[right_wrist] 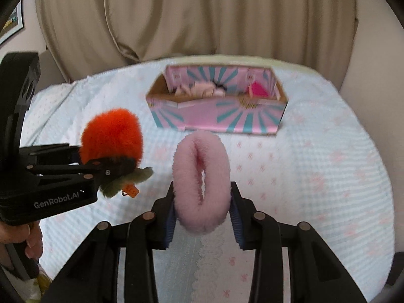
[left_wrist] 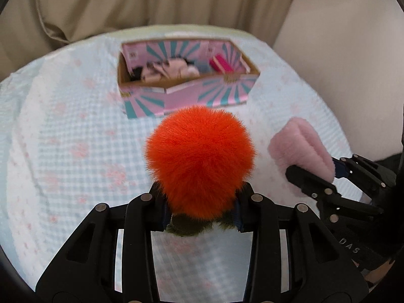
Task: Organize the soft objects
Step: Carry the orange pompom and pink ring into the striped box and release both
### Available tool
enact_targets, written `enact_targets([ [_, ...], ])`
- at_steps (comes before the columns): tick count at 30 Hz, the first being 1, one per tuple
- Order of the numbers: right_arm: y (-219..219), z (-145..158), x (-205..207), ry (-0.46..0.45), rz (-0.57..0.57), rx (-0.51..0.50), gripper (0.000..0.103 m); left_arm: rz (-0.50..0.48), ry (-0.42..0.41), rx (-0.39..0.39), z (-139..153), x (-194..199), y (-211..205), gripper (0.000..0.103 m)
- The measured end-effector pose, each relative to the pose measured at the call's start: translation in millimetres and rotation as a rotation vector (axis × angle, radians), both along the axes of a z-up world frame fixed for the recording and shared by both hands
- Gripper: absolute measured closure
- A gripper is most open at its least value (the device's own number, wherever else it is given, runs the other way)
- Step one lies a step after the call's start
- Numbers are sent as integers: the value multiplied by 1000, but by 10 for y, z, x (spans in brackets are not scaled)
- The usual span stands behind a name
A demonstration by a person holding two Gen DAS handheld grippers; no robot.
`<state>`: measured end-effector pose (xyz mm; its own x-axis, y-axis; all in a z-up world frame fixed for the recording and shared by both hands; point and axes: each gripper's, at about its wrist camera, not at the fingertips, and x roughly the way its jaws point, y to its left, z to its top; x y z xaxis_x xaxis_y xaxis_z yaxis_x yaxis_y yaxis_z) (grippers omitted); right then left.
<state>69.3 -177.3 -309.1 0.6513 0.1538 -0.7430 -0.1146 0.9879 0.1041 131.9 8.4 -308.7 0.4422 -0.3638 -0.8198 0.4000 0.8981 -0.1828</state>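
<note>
My left gripper (left_wrist: 200,209) is shut on a fluffy orange plush ball with a green leafy base (left_wrist: 199,161), held up above the bed; the right wrist view shows the same orange plush (right_wrist: 111,136) in the left gripper (right_wrist: 108,171) with a small orange tag hanging below. My right gripper (right_wrist: 202,212) is shut on a fluffy pink ring (right_wrist: 202,176), pinched at its lower part. The pink ring (left_wrist: 300,146) and right gripper (left_wrist: 315,176) appear at the right of the left wrist view. Beyond both stands an open pink-and-teal cardboard box (left_wrist: 186,96) (right_wrist: 217,118) with soft items inside.
The bed is covered with a pale blue-and-white checked quilt (left_wrist: 75,139) (right_wrist: 315,176) with pink flowers. Beige curtains (right_wrist: 189,17) hang behind it. A person's hand (right_wrist: 30,237) grips the left gripper's handle at the lower left.
</note>
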Motion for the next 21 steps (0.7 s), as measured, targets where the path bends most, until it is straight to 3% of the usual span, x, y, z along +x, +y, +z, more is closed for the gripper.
enact_targets([
  [10,-356,1022,110,-50,-35,12,69,91,-67,-30,1050,-2,-109,70],
  [21,-854,1548,816,-100,37,26,69,222,-110,-24,1494,467,-408,70],
])
